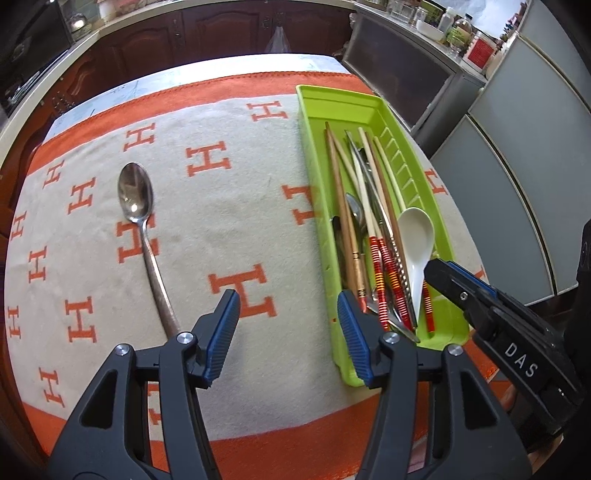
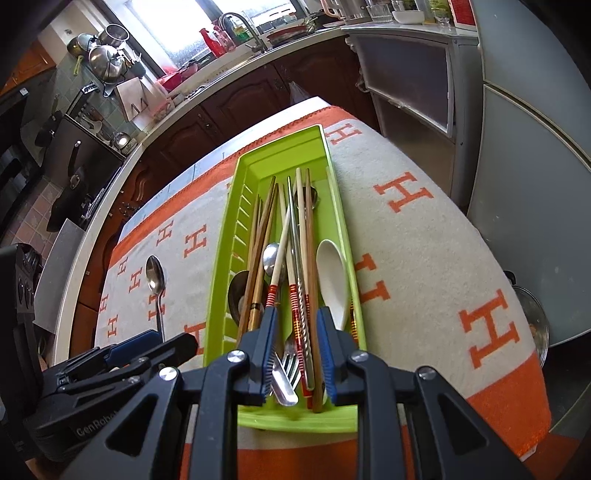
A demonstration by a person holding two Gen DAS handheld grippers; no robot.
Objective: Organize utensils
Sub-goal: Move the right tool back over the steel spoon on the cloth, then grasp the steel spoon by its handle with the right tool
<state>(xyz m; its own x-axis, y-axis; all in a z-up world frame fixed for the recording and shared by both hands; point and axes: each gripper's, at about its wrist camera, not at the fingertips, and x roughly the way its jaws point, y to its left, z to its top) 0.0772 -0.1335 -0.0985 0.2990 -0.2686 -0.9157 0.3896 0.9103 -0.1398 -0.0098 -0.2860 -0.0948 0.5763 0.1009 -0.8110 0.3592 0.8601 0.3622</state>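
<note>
A long metal spoon (image 1: 135, 192) lies alone on the cloth, bowl pointing away, left of my left gripper (image 1: 288, 306). That gripper hovers open over the cloth with nothing between its fingers. A green tray (image 1: 306, 147) to its right holds several chopsticks (image 1: 384, 266), a white ceramic spoon (image 1: 415, 229) and metal cutlery. My right gripper (image 2: 297, 317) is open above the near end of the tray (image 2: 280, 142), over red-banded chopsticks (image 2: 293, 299), a fork (image 2: 288, 369) and the white spoon (image 2: 332, 269). The metal spoon (image 2: 155, 273) and left gripper (image 2: 155, 343) show at the left.
A cream cloth (image 1: 221, 221) with orange H marks and an orange border covers the table. Dark wooden cabinets (image 1: 221, 29) and a counter run along the far side. Grey appliance doors (image 2: 535, 147) stand at the right, with a metal pot (image 2: 535, 325) below the table edge.
</note>
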